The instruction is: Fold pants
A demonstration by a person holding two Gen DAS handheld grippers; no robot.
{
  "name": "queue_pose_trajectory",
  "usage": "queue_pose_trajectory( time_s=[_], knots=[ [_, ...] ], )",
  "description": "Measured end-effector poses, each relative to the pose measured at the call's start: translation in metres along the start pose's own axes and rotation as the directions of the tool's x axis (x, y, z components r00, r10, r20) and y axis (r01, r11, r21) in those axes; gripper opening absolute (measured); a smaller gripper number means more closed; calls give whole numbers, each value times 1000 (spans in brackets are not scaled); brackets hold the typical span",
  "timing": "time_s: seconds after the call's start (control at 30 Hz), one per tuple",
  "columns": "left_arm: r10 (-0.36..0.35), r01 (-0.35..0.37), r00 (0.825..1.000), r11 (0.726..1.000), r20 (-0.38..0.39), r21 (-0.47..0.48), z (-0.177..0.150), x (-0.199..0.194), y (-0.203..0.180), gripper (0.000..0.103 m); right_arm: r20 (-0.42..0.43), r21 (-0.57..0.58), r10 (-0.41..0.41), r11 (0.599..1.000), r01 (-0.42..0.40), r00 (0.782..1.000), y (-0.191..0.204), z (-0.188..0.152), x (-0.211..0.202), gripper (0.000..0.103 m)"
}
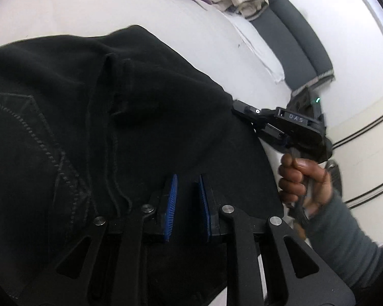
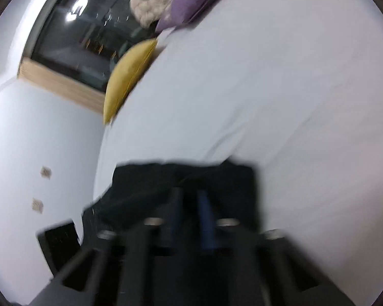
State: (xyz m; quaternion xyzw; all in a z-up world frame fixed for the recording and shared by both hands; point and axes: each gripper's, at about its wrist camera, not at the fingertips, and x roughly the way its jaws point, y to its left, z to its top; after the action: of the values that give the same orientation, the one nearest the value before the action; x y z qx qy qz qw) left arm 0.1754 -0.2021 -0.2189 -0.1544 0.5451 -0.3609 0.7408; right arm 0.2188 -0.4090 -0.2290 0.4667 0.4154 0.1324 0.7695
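While sharp on the left wrist and smeared on the right: black pants (image 1: 94,117) spread across white bed (image 1: 71,7), stitched pocket left of the left gripper (image 1: 187,204), blue pads (image 1: 171,204) a narrow gap apart, cloth beneath, nothing visibly pinched. Only here, right gripper (image 1: 238,111) seen from outside, tips buried in the pants' edge, hand (image 1: 303,181) on its handle. Only from right wrist: yellow cushion (image 2: 127,76), purple pillow (image 2: 191,2), dark window (image 2: 89,38). Folded pants (image 2: 181,186) right ahead of and around right gripper (image 2: 190,211), fingers close-set; grip impossible to tell through blur.
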Motion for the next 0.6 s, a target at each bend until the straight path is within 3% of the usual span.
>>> queue_pose_trajectory(
  time_s=[0.07, 0.1, 0.17, 0.23, 0.3, 0.33, 0.37, 0.4, 0.43, 0.5, 0.57, 0.6],
  knots=[
    [34, -35, 999, 999, 7, 23, -2, -8, -5, 17, 45, -3, -56, 998, 56, 997, 7, 0, -16, 1],
    [45, -46, 999, 998, 25, 39, -2, -11, -9, 17, 56, -19, -44, 999, 45, 997, 17, -13, -26, 4],
    [11, -17, 997, 997, 75, 79, -7, -24, -26, 17, 62, -55, 39, 998, -35, 997, 37, -26, -40, 20],
    [11, -19, 996, 996, 94, 90, -16, -28, -33, 17, 28, -136, 119, 984, -115, 992, 65, -60, -53, 25],
    [50, -55, 997, 994, 54, 93, -23, -14, -30, 17, -34, -181, 103, 978, -107, 994, 74, -97, -48, 38],
    [89, -91, 996, 993, 26, 72, -30, -3, -19, 17, -74, -173, 67, 982, -79, 995, 67, -113, -38, 50],
    [69, -71, 997, 996, 34, 50, -28, -1, -7, 17, -122, -148, 0, 989, -18, 993, 50, -128, -26, 49],
    [45, -46, 998, 998, 49, 35, -32, 2, -2, 17, -109, -151, -21, 988, 4, 994, 40, -133, -25, 38],
    [17, -18, 998, 1000, 54, 21, -33, 3, 3, 17, -53, -160, -42, 987, 33, 998, 32, -137, -32, 3],
    [11, -11, 999, 1000, 51, 5, -32, -2, 6, 17, -48, -43, -50, 998, 48, 998, 19, -133, -48, 0],
    [72, -74, 995, 997, 66, 27, -31, -14, 3, 17, -12, -93, -143, 986, 141, 990, 35, -129, -62, 2],
    [82, -84, 994, 996, 75, 24, -24, -15, 6, 17, 0, -124, -135, 983, 134, 991, 51, -130, -61, 7]
  ],
)
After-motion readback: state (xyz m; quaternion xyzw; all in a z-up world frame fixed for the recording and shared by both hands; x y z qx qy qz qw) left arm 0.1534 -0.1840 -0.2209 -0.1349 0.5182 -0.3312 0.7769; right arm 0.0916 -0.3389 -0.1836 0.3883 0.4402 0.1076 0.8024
